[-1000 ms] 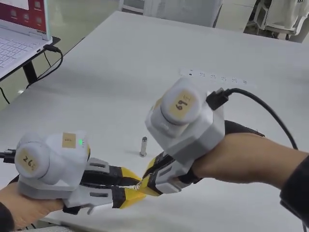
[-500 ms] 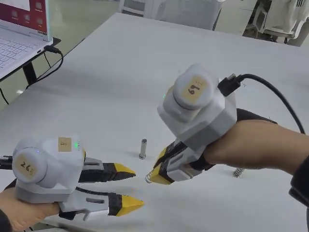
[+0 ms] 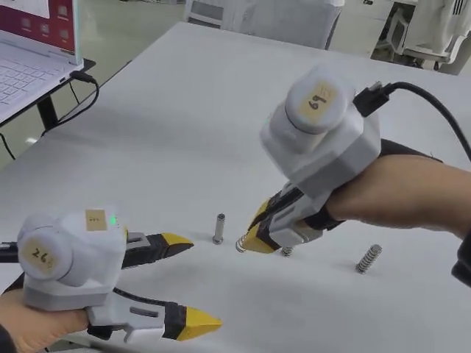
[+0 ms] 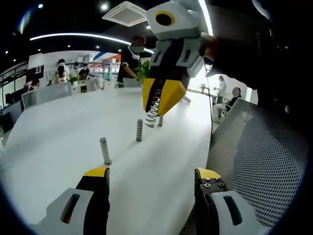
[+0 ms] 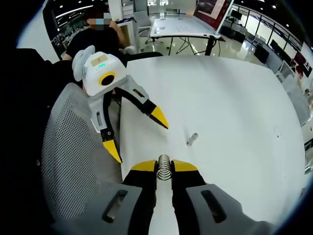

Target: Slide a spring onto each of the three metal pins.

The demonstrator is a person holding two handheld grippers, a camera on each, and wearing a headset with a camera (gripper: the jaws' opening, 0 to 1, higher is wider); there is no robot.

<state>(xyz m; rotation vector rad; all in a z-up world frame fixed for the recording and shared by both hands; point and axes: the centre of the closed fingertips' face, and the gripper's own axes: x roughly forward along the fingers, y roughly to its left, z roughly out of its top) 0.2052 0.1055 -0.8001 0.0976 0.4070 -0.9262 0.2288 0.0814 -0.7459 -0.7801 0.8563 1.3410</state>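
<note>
A bare metal pin [image 3: 219, 228] stands upright on the white table [image 3: 176, 132]; it also shows as the pin [image 4: 104, 151] and the pin [image 5: 191, 139]. My right gripper [image 3: 254, 239] hovers just right of it, shut on a small spring [image 3: 241, 245], the same spring [image 5: 165, 166] that sticks out past its yellow tips. In the left gripper view the right gripper [image 4: 159, 100] hangs above the table with the spring [image 4: 153, 110] dangling. My left gripper [image 3: 195, 282] is low at the near left, open and holding nothing.
Two more springs stand to the right: one spring [image 3: 285, 251] under the right gripper, another spring [image 3: 369, 258] farther right; whether pins are inside I cannot tell. A laptop [image 3: 29, 44] and its cable [image 3: 81, 88] are at the far left. A mesh chair [image 5: 73, 161] is by the table edge.
The left gripper's jaws, nearly closed against the right gripper's tips a second ago, have spread open. The right gripper has drawn away up and right with the spring, beside the pin.
</note>
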